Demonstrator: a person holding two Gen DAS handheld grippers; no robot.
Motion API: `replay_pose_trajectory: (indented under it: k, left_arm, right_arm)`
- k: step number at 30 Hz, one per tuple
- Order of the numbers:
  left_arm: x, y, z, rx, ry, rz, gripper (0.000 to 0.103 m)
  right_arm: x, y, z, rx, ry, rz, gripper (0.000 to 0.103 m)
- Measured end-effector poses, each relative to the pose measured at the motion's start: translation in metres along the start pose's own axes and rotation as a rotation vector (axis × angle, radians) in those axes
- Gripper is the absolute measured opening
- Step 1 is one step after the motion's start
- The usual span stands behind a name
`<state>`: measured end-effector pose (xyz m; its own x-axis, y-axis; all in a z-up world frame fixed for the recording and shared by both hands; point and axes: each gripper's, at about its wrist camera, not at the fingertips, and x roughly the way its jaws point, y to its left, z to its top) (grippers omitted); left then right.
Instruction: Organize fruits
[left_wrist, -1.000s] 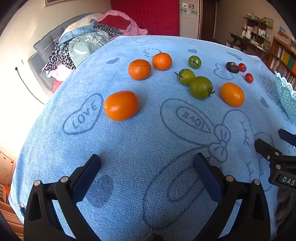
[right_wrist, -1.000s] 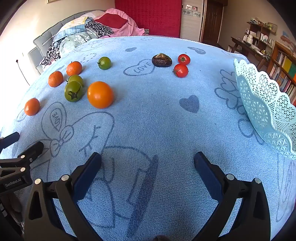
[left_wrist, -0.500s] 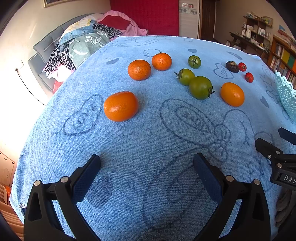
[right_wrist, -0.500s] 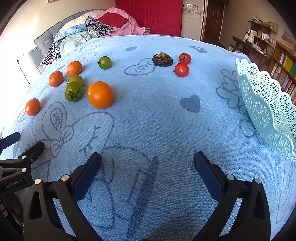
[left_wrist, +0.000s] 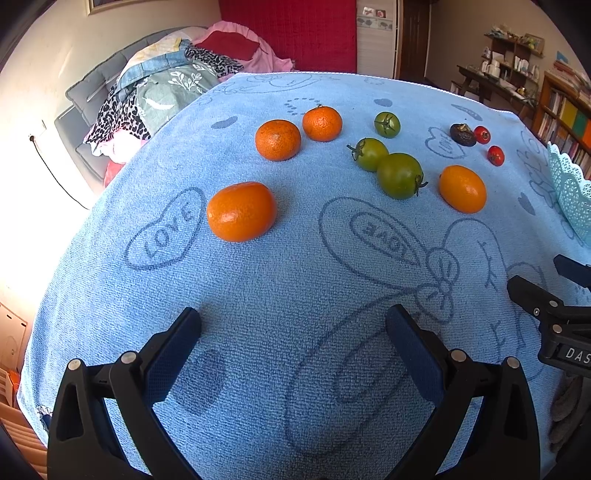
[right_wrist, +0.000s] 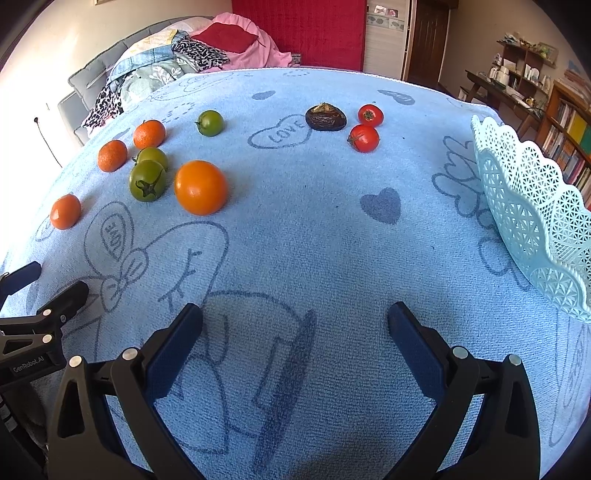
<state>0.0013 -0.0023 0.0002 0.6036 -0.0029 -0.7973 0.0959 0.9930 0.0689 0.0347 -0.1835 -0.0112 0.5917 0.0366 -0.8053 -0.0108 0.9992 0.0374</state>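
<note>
Fruit lies loose on a blue towel (left_wrist: 295, 280). In the left wrist view a large orange (left_wrist: 241, 211) is nearest, two mandarins (left_wrist: 277, 139) behind it, three green tomatoes (left_wrist: 399, 175), another orange (left_wrist: 462, 188), two red tomatoes (left_wrist: 495, 155) and a dark brown fruit (left_wrist: 462, 134) farther right. My left gripper (left_wrist: 293, 330) is open and empty above bare towel. My right gripper (right_wrist: 294, 328) is open and empty; the orange (right_wrist: 200, 187), green tomatoes (right_wrist: 147, 180) and red tomatoes (right_wrist: 364, 138) lie ahead of it. A pale blue lace basket (right_wrist: 532, 214) stands at its right.
A grey sofa piled with clothes (left_wrist: 162, 88) lies beyond the table's far left edge. Shelves and a desk (right_wrist: 524, 85) stand at the back right. Each gripper shows at the edge of the other's view, the right one (left_wrist: 554, 310) and the left one (right_wrist: 33, 325).
Both views have shifted only slightly; the right wrist has crept a little forward. No fruit has moved and both grippers stay open.
</note>
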Motion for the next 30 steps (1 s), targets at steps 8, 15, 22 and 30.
replay_pose_trajectory:
  k: [8,15,22,30]
  left_arm:
    - [-0.002,0.003,-0.001,0.001,-0.006,-0.025,0.098]
    - [-0.003,0.008,0.000,-0.007,-0.011,-0.050,0.098]
    - [-0.008,0.014,0.003,-0.021,-0.019,-0.107,0.098]
    - [-0.034,0.030,0.034,-0.035,-0.131,-0.056,0.098]
  right_arm:
    - [-0.001,-0.001,-0.001,0.003,-0.006,0.007,0.101]
    - [-0.005,-0.008,-0.002,0.039,-0.031,0.053,0.101]
    - [-0.008,-0.011,-0.001,0.059,-0.043,0.084,0.101]
    - [-0.008,-0.011,-0.001,0.051,-0.042,0.080,0.101]
